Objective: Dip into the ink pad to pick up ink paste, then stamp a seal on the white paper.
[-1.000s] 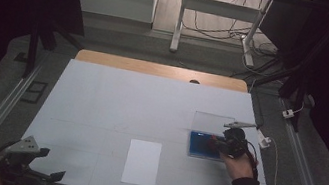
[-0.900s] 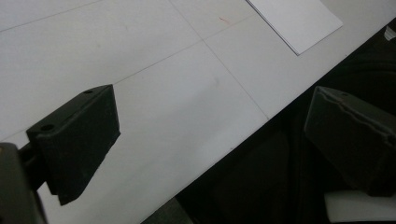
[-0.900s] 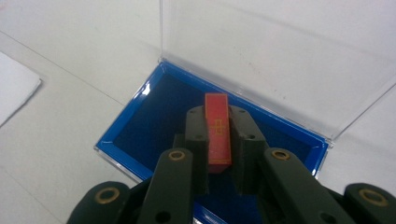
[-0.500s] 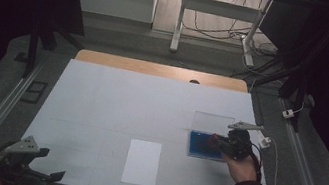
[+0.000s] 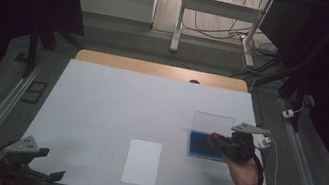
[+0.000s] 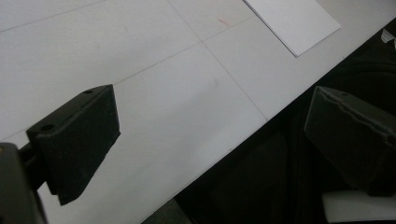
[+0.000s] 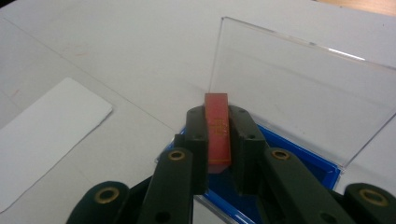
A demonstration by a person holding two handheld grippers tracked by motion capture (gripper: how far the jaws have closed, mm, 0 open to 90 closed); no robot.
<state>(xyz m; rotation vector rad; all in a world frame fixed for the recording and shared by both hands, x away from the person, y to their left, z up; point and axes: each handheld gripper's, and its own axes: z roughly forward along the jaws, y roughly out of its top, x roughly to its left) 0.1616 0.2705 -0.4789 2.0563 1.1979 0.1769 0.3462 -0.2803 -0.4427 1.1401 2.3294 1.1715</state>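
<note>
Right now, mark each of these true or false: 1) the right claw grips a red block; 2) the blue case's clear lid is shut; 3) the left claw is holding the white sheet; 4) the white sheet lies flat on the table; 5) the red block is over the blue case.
1) True: the right claw is shut on the red block.
2) False: the clear lid stands open behind the blue case.
3) False: the left claw is open with nothing in it, apart from the white sheet.
4) True, on the table.
5) True.
</note>
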